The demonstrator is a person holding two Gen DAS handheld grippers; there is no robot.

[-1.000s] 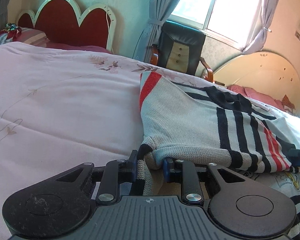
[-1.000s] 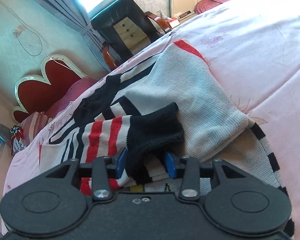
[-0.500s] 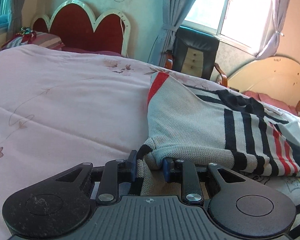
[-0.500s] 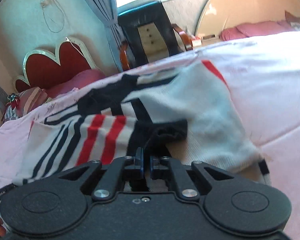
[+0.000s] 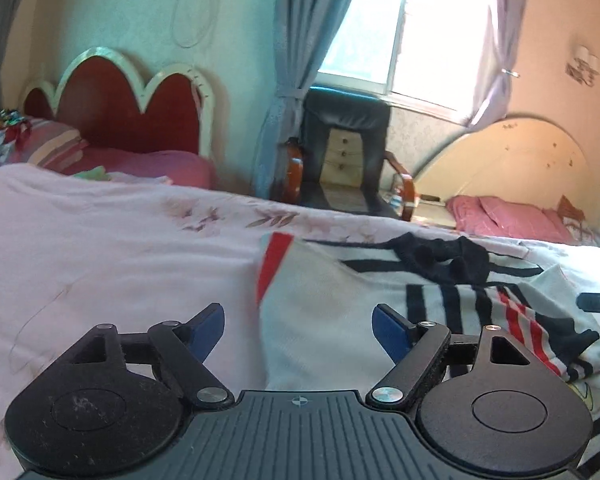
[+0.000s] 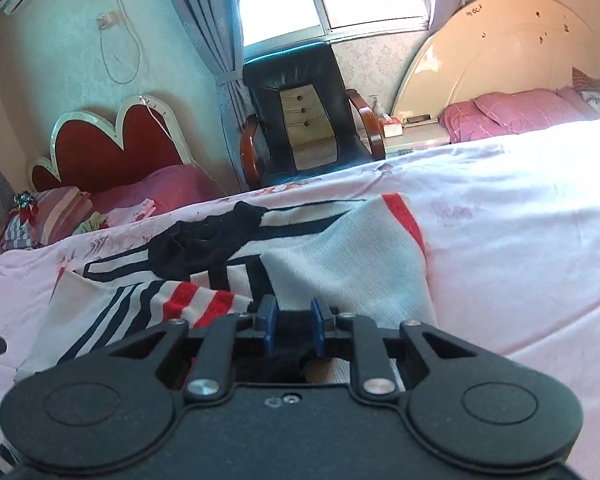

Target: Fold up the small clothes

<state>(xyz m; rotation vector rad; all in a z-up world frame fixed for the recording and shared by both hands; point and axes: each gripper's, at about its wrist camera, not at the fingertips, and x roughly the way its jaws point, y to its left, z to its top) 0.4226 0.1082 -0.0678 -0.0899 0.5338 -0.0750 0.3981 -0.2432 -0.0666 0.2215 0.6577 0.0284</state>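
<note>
Jaws wide apart on the left gripper [image 5: 298, 322], holding nothing; right gripper [image 6: 291, 326] pinches the black cuff [image 6: 288, 342] of the striped sweater [image 6: 340, 264] on the pink bedspread [image 6: 520, 232].

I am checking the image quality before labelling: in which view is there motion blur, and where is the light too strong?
Left wrist view: the sweater and bed cover look smeared by motion, and the window is blown out to white. Right wrist view: sharper, the sweater's knit shows; the window is also overexposed, and sunlight washes out the bed cover on the right. Both views bend straight lines, fisheye distortion.
</note>
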